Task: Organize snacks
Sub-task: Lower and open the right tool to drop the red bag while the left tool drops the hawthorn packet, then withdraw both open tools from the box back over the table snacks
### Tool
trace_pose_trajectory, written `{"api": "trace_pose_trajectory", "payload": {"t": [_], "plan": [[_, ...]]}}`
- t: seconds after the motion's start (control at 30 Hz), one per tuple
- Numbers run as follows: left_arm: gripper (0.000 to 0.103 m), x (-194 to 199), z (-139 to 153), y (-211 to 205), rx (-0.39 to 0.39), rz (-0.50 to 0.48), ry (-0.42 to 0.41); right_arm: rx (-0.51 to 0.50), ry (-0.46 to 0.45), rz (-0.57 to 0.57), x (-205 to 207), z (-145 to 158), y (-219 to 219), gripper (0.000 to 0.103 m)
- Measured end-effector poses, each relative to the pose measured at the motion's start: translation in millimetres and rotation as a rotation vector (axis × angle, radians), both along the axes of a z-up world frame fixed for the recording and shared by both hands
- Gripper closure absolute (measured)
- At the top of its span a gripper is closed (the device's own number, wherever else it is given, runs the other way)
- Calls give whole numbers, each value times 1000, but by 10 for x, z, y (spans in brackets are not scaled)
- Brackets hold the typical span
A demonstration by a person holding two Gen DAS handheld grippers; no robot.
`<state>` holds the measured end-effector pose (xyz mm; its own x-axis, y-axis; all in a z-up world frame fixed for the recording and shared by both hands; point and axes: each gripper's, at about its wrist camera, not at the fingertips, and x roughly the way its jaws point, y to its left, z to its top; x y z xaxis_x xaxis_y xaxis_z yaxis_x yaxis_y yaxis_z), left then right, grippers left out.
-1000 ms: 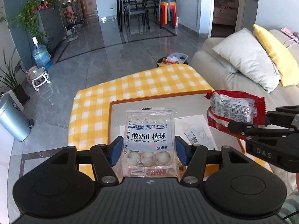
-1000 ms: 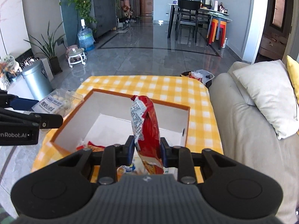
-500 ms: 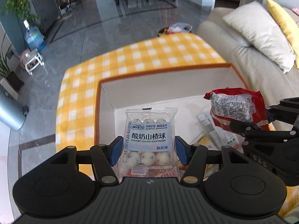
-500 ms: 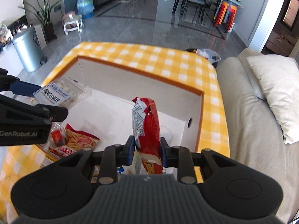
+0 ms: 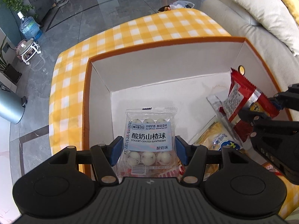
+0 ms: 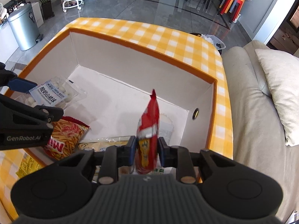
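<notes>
Both grippers hang over the open, orange-rimmed white cardboard box point(image 5: 168, 63) that sits on the counter with the yellow-and-white checked cloth point(image 5: 130, 29), and each carries a snack.

The left gripper point(image 5: 148, 149) has its blue-padded fingers point(image 5: 116, 150) closed on the long sides of a clear plastic tray pack of yogurt-coated hawthorn balls with a pale blue label point(image 5: 149, 136). The pack's long axis runs straight forward out of the fingers, label up, lying nearly flat. Directly below and ahead of the fingertips is bare white box floor, toward the left wall of the box.

The right gripper point(image 6: 146, 151) pinches the lower end of a red foil snack bag point(image 6: 149, 125), which stands on edge; its long axis points forward and up from the fingers toward the far right corner of the box. In the left wrist view the same bag tilts over a clear wrapper lying on the box floor.

Nearer than the fingertips, by the box's near wall, already lie a red bag of fries-shaped sticks point(image 6: 65, 136) and a pale yellow bag with a blue patch point(image 5: 218, 136) (so the free floor is all forward of both grippers).

The coming move looks like a straight lowering and release. The left pack sits closer to the floor and over clear space, so I judge it the likelier to go down first; the red bag would need laying over onto its flat side.
</notes>
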<state>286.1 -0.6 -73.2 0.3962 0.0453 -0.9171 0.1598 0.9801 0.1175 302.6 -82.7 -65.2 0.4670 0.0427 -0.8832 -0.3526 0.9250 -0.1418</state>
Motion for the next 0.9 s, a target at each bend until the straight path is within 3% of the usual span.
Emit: {"api": "trace_pose_trajectory", "payload": {"t": [0.2, 0.37, 0.57, 0.73, 0.9], "plan": [[35, 16, -81, -1, 22, 4, 21, -9, 5, 13, -8, 10, 28, 82], [33, -10, -30, -13, 37, -21, -9, -8, 3, 24, -25, 41, 30, 81], [29, -64, 111, -1, 43, -20, -48, -2, -3, 24, -73, 82, 28, 66], [29, -145, 222, -2, 64, -21, -85, 17, -20, 21, -136, 155, 20, 47], [29, -278, 338, 30, 67, -6, -134, 53, -52, 0, -250, 297, -29, 40]]}}
